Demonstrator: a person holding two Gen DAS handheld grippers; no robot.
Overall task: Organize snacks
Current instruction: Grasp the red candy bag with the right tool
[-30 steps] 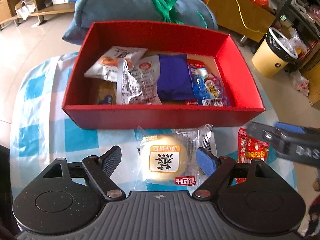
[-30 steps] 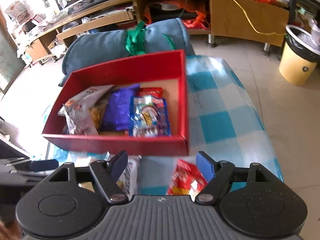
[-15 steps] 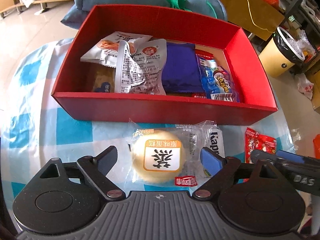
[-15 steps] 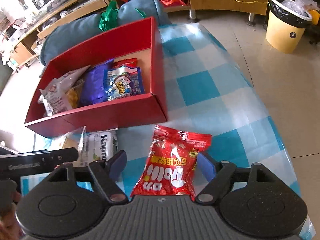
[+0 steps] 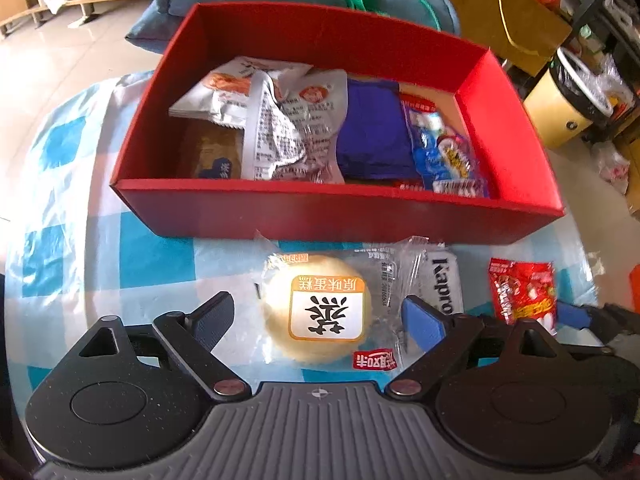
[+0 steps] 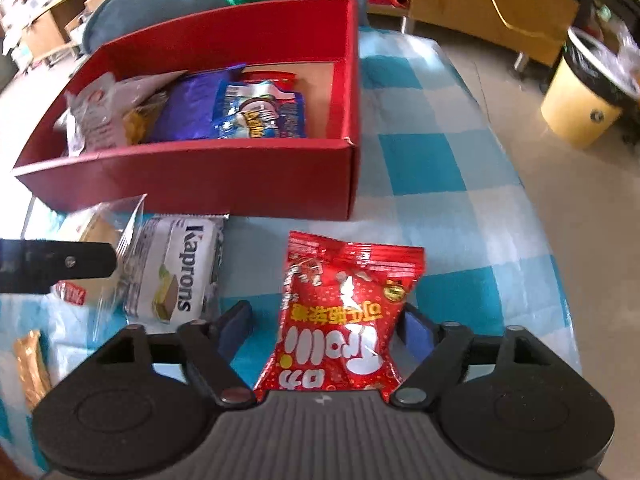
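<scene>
Bright daylight, glare on the floor [image 5: 44,52] at upper left, strong fisheye bending at edges, right wrist view motion-blurred, left sharp.

The bench [image 5: 152,258] is covered by a blue-and-white checked cloth. On it a red box [image 5: 340,216] is set at the far side, with a wrapped egg cake [image 5: 320,308], a Kaprons wafer pack [image 6: 176,270] and a red candy bag [image 6: 344,316] laid near it.

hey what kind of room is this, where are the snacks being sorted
Probably a lived-in home room, perhaps a living room. A table with a blue checked tablecloth stands on a tiled floor, with low wooden cabinets and a yellow lined trash bin behind.
</scene>
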